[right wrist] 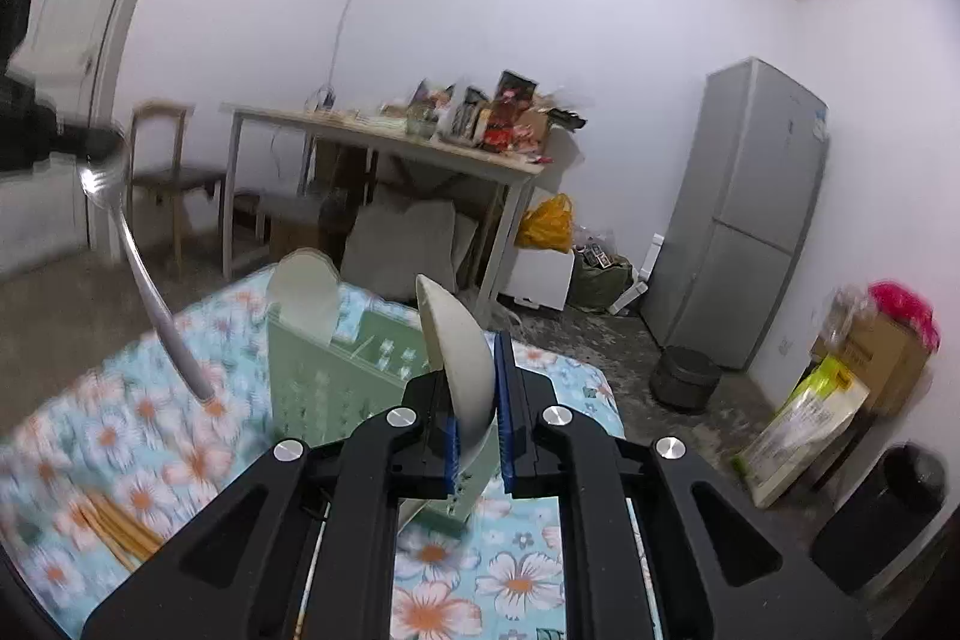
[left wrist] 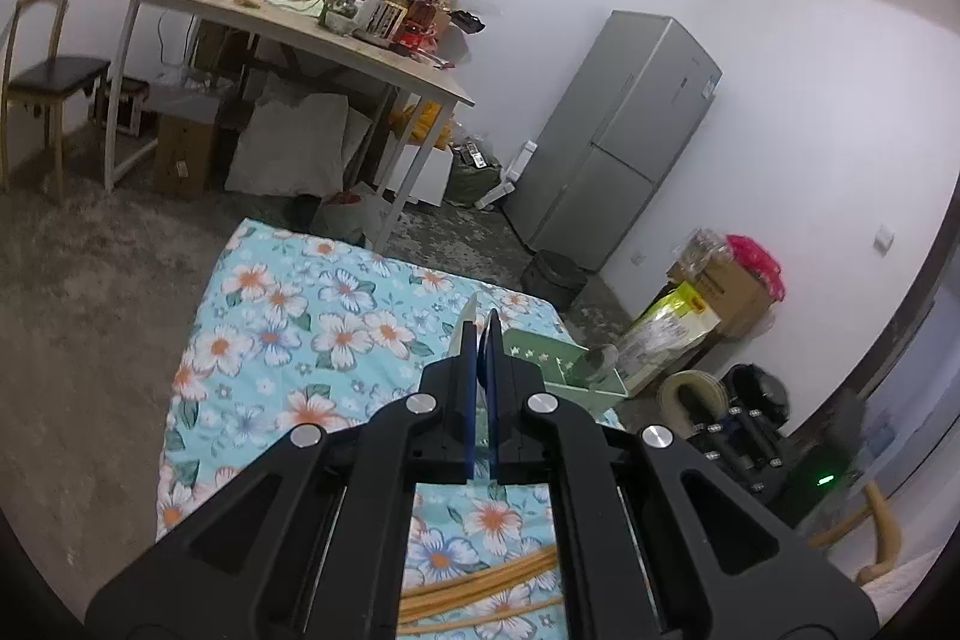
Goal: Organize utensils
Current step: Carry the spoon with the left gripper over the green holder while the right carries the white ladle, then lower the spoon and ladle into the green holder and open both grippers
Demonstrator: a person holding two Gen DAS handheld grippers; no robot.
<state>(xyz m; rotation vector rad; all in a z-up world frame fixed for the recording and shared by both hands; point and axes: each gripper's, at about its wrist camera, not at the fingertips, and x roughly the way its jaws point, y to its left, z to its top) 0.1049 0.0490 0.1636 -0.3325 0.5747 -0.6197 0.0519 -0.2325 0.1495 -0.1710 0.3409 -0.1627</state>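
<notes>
My right gripper (right wrist: 474,364) is shut on a white ceramic spoon (right wrist: 453,340), which stands on edge between the blue pads above the floral cloth (right wrist: 516,580). Behind it a green slotted caddy (right wrist: 318,376) holds another white spoon (right wrist: 303,292). A metal spoon (right wrist: 129,244) hangs in the air at the left, bowl uppermost. My left gripper (left wrist: 483,322) is shut on it, and a thin pale sliver of the spoon (left wrist: 470,322) sticks out past the tips. The caddy (left wrist: 558,358) lies just right of that gripper. Wooden chopsticks (left wrist: 474,580) (right wrist: 120,526) lie on the cloth near me.
Beyond the cloth is bare floor, then a cluttered table (left wrist: 336,40) with bags and boxes under it, a chair (left wrist: 48,82) at the left and a grey fridge (left wrist: 624,142) at the right. Boxes (right wrist: 888,352) and a black bin (right wrist: 684,376) stand along the right wall.
</notes>
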